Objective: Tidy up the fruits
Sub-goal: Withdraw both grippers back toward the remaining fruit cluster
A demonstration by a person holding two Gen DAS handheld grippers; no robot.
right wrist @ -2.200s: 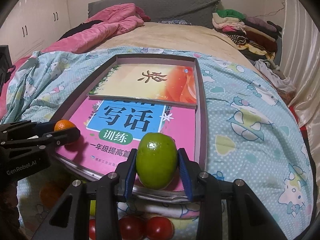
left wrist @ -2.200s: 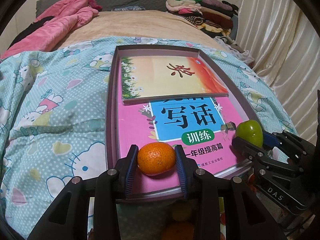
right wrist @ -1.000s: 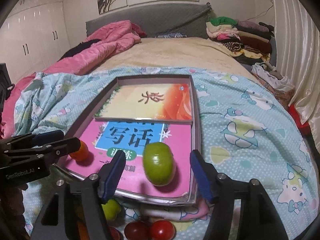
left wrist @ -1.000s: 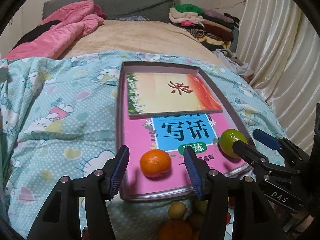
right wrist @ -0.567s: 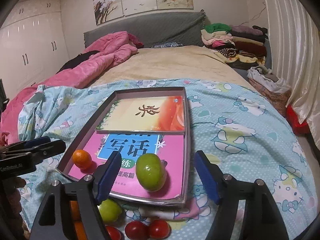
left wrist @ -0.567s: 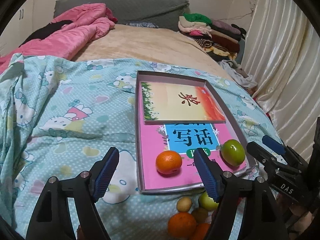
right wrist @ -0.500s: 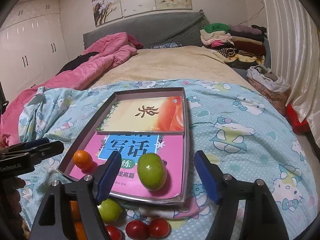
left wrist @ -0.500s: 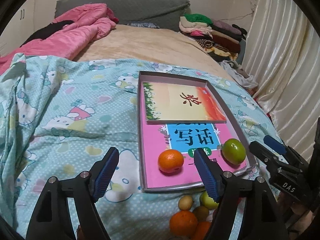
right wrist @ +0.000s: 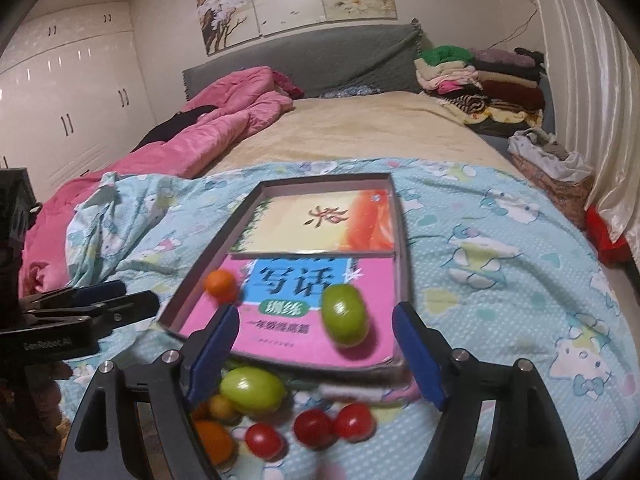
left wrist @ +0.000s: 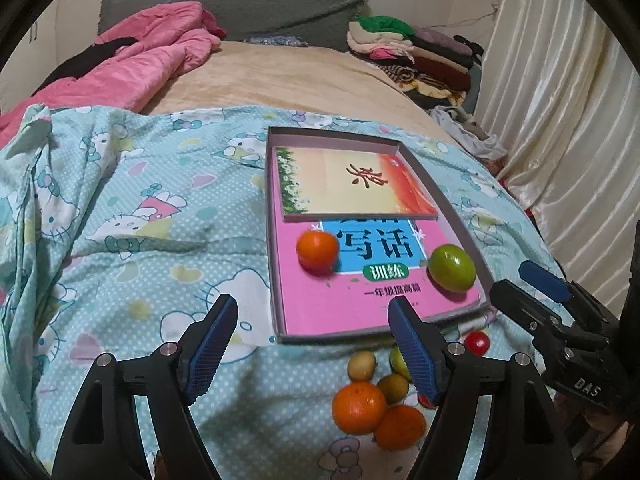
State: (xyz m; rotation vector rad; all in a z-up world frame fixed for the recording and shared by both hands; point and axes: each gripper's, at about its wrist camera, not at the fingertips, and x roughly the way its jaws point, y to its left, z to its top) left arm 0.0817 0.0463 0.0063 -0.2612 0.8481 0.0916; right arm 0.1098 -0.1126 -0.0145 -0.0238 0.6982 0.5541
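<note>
An orange mandarin [left wrist: 317, 251] and a green fruit [left wrist: 452, 267] lie on a pink book inside a shallow grey box [left wrist: 273, 240] on the bed. Both also show in the right wrist view, the mandarin [right wrist: 219, 285] and the green fruit [right wrist: 345, 315]. My left gripper [left wrist: 314, 344] is open and empty, pulled back in front of the box. My right gripper [right wrist: 316, 350] is open and empty too. Loose fruit lies on the quilt before the box: two oranges [left wrist: 359, 407], small yellow fruits [left wrist: 361, 365], a green fruit [right wrist: 253, 389] and red tomatoes [right wrist: 332, 425].
The box also holds a second book with an orange and cream cover [left wrist: 352, 182]. A Hello Kitty quilt [left wrist: 140, 216] covers the near bed. A pink duvet [left wrist: 132, 64] lies at the far left, folded clothes [left wrist: 404, 46] at the far right, curtains [left wrist: 568, 132] to the right.
Both grippers have opened and let go of the mandarin and the green fruit in the box, then drawn back. The loose fruit in front of the box has come into view.
</note>
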